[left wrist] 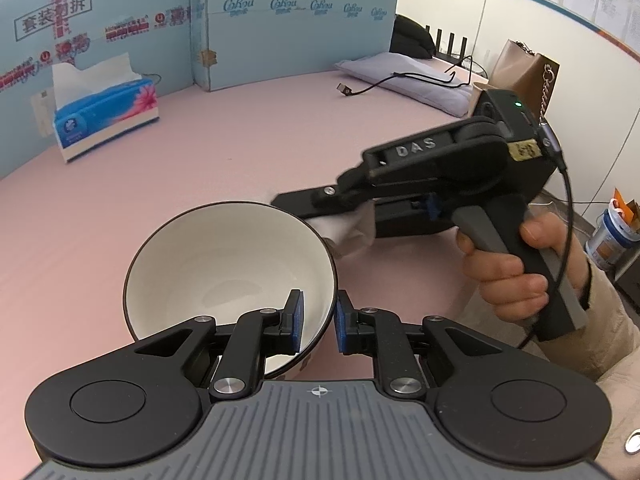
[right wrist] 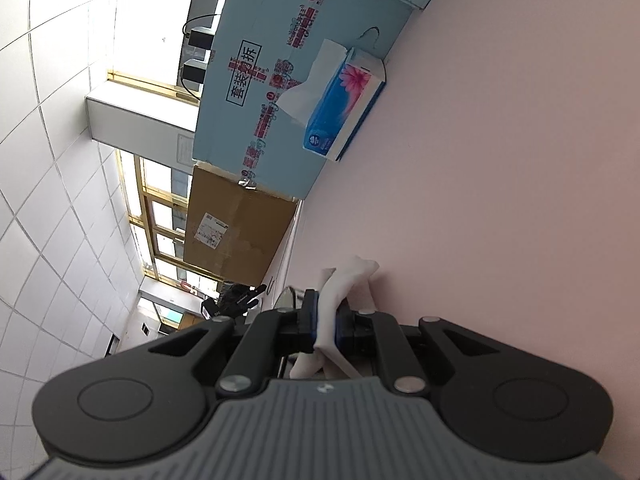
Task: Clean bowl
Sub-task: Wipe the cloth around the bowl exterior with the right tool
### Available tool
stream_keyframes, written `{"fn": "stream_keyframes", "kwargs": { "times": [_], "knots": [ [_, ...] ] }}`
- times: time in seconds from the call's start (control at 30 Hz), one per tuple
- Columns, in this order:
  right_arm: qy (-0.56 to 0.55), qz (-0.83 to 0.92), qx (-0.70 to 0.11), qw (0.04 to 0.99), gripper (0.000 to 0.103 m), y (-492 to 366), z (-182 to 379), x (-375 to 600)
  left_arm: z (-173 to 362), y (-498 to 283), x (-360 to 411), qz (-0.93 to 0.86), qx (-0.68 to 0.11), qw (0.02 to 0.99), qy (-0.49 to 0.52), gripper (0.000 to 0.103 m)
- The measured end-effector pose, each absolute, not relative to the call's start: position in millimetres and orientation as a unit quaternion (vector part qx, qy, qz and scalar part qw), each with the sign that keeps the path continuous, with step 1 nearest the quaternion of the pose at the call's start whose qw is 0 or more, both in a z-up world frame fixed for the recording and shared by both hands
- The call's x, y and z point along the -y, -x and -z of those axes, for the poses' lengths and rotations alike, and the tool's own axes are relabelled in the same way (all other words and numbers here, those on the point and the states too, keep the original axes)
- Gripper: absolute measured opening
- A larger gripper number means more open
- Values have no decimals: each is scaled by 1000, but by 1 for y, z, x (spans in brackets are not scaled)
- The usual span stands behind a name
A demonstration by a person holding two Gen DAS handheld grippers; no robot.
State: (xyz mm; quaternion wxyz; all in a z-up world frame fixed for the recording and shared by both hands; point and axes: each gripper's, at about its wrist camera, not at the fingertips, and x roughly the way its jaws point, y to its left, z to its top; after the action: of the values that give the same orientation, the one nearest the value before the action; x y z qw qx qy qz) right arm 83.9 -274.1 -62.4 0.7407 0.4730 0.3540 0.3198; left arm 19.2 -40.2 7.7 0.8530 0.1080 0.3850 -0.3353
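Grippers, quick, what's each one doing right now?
Left gripper: closed on the bowl rim, one finger inside, one outside.
Right gripper: closed on a white tissue, beside the bowl.

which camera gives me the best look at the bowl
The left wrist view. It shows the bowl almost whole, its white inside and dark rim, with the left tongs straddling its near wall. In the right wrist view only a sliver shows, behind the right tongs, which pinch a tissue.

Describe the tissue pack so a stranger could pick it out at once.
Start at the blue cardboard wall behind the pink table. Just in front of it sits the tissue pack, far beyond the bowl. It alone is blue with a pink flower, white tissue sticking out on top.
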Motion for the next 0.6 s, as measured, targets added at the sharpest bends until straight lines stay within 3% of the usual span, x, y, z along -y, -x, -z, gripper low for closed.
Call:
{"fn": "stream_keyframes", "kwargs": {
  "times": [0.6],
  "knots": [
    [-477, -370, -349, 717, 11, -63, 59, 276, -9, -21, 49, 320, -387, 856, -121, 23]
  ]
}}
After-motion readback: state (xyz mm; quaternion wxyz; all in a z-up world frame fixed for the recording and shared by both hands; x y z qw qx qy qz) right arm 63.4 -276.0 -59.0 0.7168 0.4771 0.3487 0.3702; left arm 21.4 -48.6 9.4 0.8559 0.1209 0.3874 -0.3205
